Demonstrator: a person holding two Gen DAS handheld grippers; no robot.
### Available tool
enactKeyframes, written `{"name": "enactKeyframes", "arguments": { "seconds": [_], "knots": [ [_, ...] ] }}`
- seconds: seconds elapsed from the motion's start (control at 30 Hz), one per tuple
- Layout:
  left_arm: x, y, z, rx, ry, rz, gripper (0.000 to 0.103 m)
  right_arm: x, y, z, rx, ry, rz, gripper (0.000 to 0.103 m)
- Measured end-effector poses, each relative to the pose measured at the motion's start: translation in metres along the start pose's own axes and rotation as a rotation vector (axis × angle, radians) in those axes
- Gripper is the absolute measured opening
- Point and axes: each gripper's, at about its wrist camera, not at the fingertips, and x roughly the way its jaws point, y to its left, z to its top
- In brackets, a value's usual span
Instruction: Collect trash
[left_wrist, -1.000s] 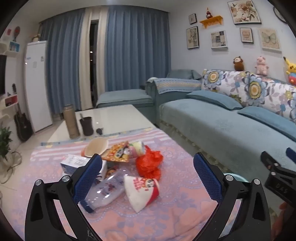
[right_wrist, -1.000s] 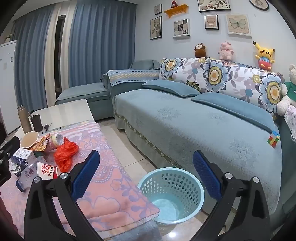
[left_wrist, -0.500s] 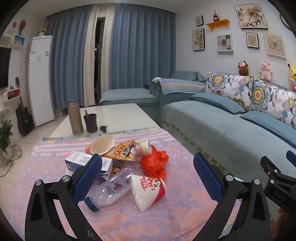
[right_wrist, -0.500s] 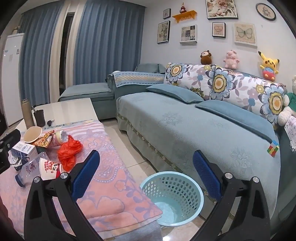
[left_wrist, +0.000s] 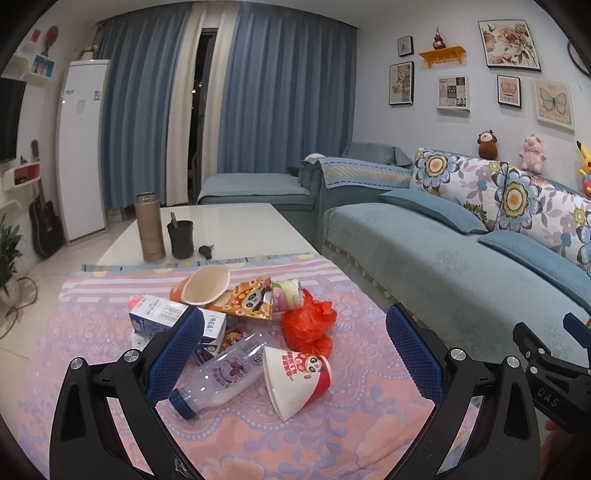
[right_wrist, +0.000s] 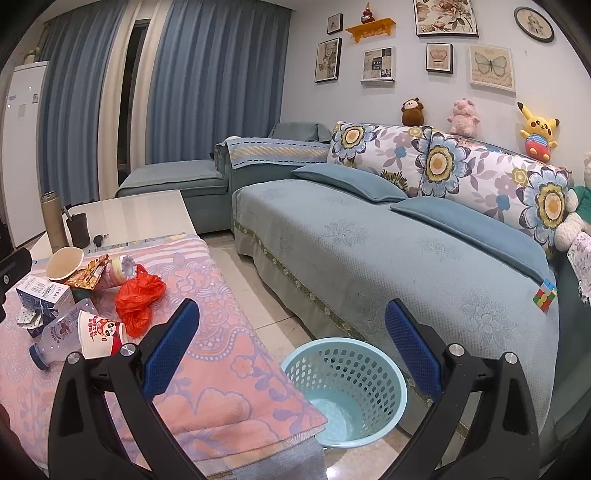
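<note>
Trash pile (left_wrist: 255, 325), basket (right_wrist: 345, 387) apparently empty, sofa (right_wrist: 388, 251) beside

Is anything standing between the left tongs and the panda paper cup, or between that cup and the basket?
Nothing visible. The left tongs are open in front of the panda paper cup, and the blue basket stands empty on the floor past the table edge.

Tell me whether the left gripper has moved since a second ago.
Yes. The left gripper has tilted up: the flask on the table sits lower in its view than before, and more wall shows.
</note>
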Motion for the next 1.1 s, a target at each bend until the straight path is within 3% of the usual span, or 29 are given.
{"name": "enactKeyframes", "arguments": {
  "seconds": [1.1],
  "knots": [
    [-0.0029, -0.0008, 0.0004, 0.009, -0.005, -0.004, 0.096, 0.0015, -0.0027, -0.0001, 0.017, 0.003, 0.018, 0.095]
  ]
}}
